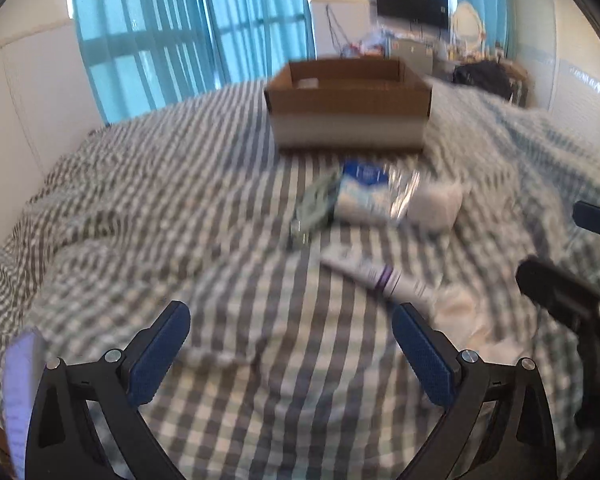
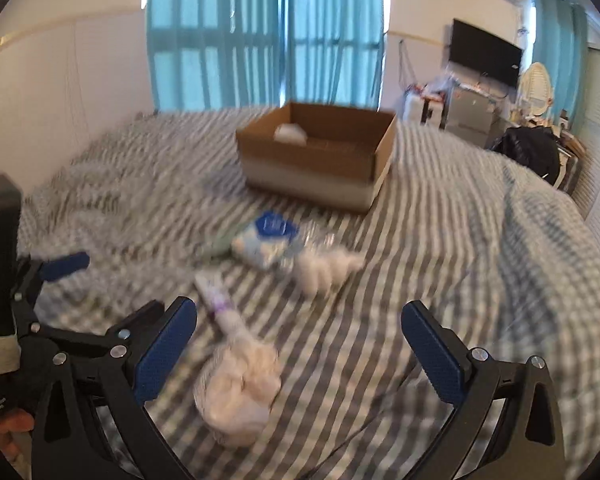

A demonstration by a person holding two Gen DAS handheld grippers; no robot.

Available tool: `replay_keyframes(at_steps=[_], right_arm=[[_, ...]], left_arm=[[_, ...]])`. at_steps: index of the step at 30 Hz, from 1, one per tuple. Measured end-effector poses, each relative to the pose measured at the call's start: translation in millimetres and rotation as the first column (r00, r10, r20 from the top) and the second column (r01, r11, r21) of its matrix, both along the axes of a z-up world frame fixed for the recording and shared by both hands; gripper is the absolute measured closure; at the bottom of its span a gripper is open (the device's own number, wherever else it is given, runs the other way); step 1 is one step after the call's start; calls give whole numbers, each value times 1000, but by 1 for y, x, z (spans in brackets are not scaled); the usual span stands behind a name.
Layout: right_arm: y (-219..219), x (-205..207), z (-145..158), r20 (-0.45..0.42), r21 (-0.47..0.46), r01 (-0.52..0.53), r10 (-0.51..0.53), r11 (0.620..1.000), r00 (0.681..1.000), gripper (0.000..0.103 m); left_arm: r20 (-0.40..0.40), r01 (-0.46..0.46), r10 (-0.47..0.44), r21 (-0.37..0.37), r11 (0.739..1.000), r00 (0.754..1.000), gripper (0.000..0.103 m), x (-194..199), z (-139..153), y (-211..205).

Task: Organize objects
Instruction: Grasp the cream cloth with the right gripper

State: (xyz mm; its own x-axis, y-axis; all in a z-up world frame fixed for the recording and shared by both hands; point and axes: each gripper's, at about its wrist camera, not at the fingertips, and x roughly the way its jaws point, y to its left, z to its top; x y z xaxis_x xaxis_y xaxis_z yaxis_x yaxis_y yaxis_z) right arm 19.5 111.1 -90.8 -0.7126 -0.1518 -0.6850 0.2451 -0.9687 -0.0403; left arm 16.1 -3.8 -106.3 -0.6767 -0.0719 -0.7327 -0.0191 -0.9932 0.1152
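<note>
Left gripper and right gripper: jaws spread wide, holding nothing, above a striped bedspread. Nearest the right gripper: white mesh bag. Beyond it, white tube lying flat, long axis running diagonally, purple-banded end toward the bag. Farther out: blue-and-white packet, then open cardboard box with a white item inside

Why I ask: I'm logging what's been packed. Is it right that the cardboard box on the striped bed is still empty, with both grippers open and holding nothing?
Not quite. The cardboard box is not empty: the right wrist view shows a white item already inside it. The rest holds: the box sits on the striped bed, and the left gripper and right gripper are both open and hold nothing.
</note>
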Motion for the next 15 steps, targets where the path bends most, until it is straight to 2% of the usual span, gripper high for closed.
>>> replay_keyframes(at_steps=[4,10,13,15], right_arm=[[-6,1,-34,82,13,-29,28,999,996,1],[-23,-4,-67,198,-7,-109,109,994,974,13],[-29,-5,-77,236,-4,-141,138,990,962,29],[-28,-6,-80,251,-11,-155,153,988,956,56]], left_arm=[[47,-28,28,12,1000,999,0,-6,-22,-10],[75,-54,50,50,997,996,0,-8,-32,-20],[83,-61,57,49,997,995,0,-9,-34,-20],[88,-64,59,51,997,994,0,-10,-34,-21]])
